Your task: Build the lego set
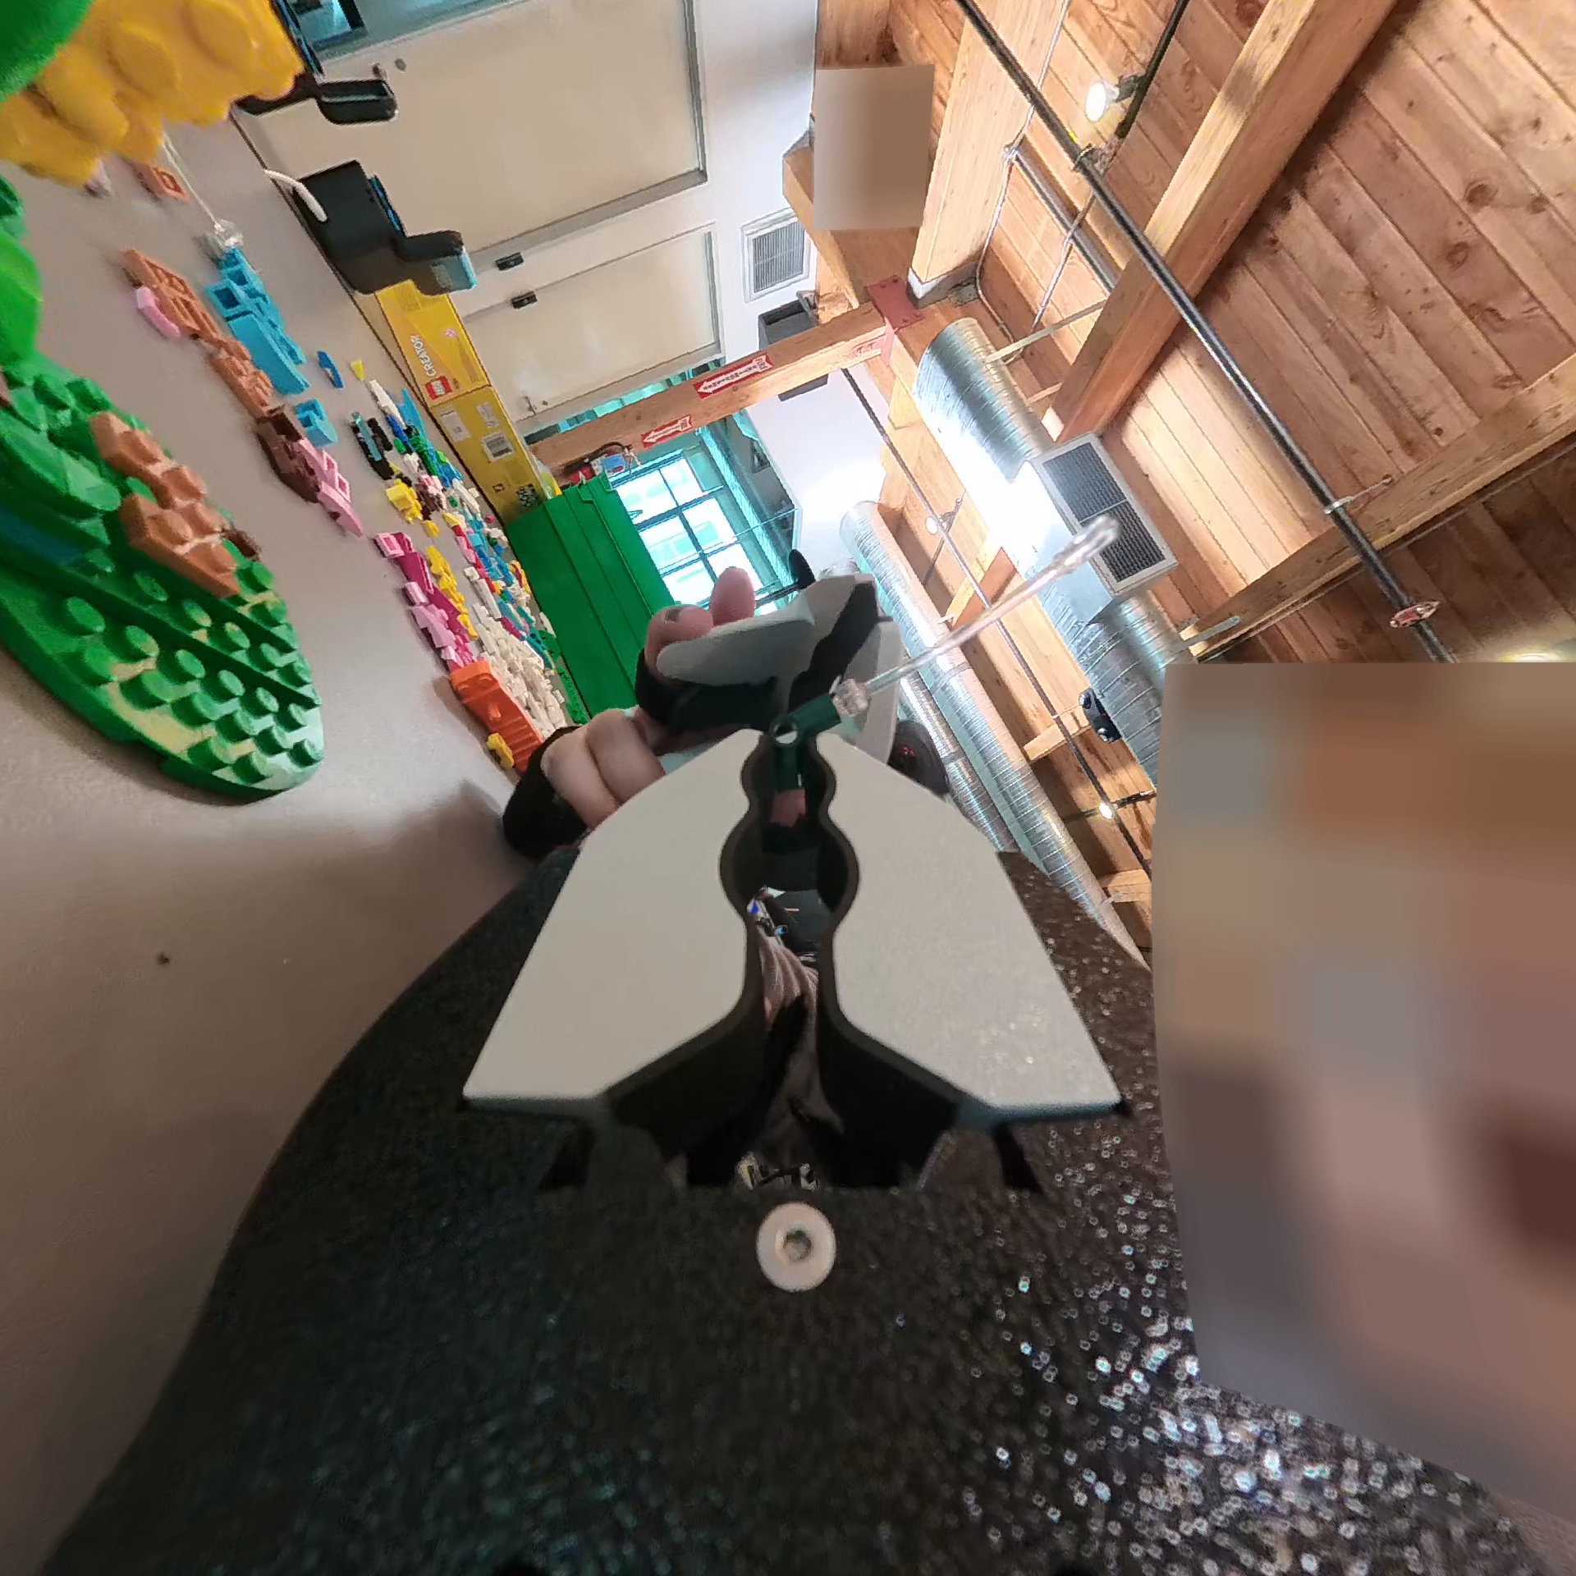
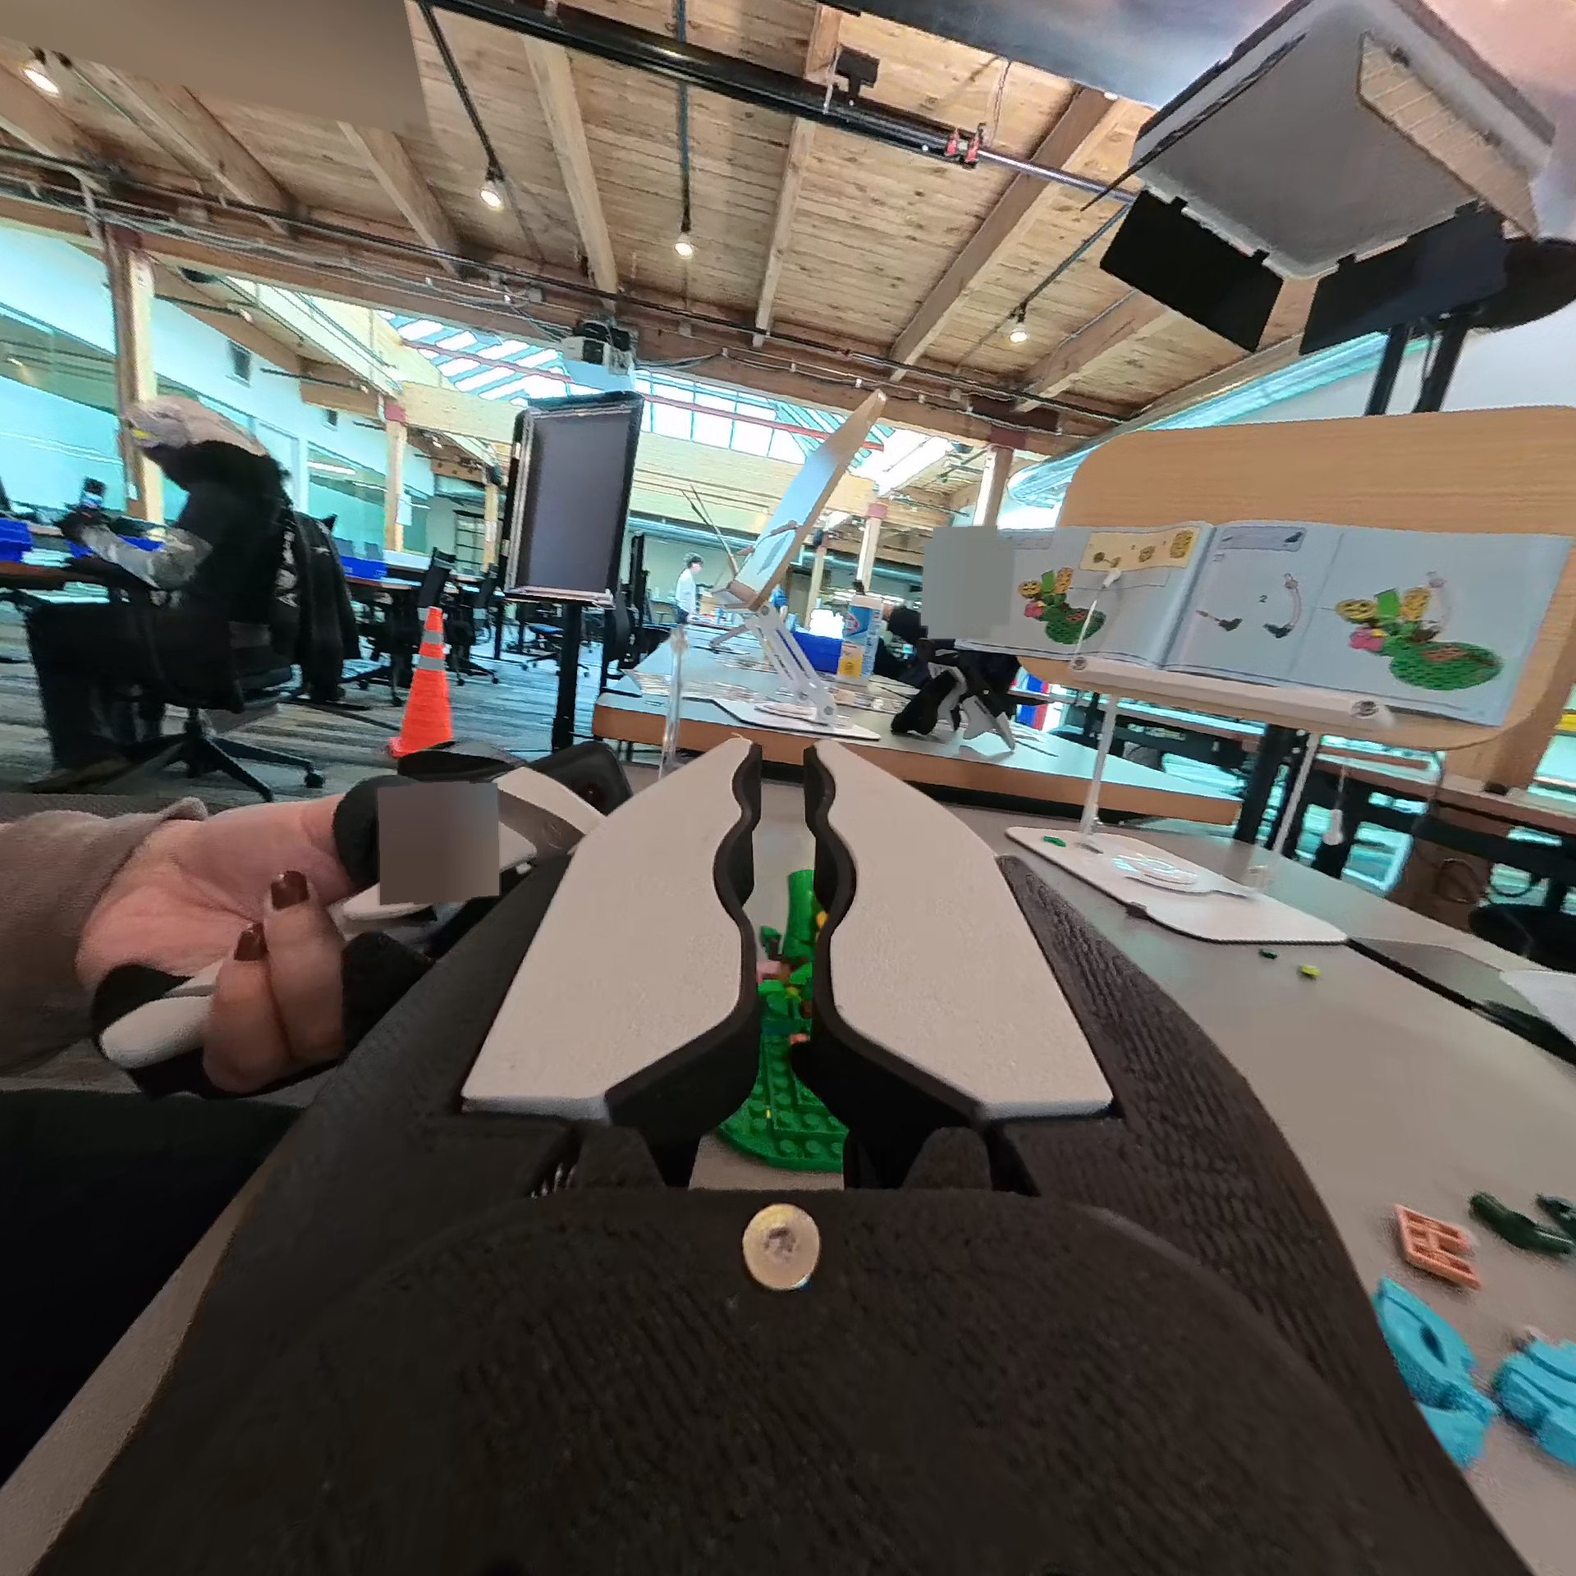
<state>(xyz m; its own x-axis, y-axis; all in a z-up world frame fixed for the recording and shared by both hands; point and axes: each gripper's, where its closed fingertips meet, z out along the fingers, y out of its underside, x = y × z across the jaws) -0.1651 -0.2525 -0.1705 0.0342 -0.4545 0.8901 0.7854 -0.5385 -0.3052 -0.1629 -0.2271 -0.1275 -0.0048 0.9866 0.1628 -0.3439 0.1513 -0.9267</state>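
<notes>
My left gripper (image 1: 785, 744) is shut on a small dark green connector piece (image 1: 789, 755), raised off the table. A clear rod (image 1: 981, 610) sticks out of it, up and to the right. The green round baseplate build (image 1: 170, 674) with brown bricks lies to the left on the grey table (image 1: 213, 895). My right gripper (image 2: 780, 759) has its jaws almost together with nothing between the tips. It hovers over the green build (image 2: 789, 1117), which shows through the gap. The right hand on its handle (image 1: 733, 648) shows just beyond my left fingertips.
Loose bricks (image 1: 478, 588) lie in piles beside a yellow box (image 1: 452, 384) and green plates (image 1: 588, 588). A yellow piece (image 1: 128, 77) is close, top left. An instruction booklet (image 2: 1237, 622) stands on a rack. Blue pieces (image 2: 1433, 1381), a brown tile (image 2: 1437, 1254) and dark green pieces (image 2: 1518, 1228) lie right. The gap from one gripper's tips to the other's is roughly 5 cm.
</notes>
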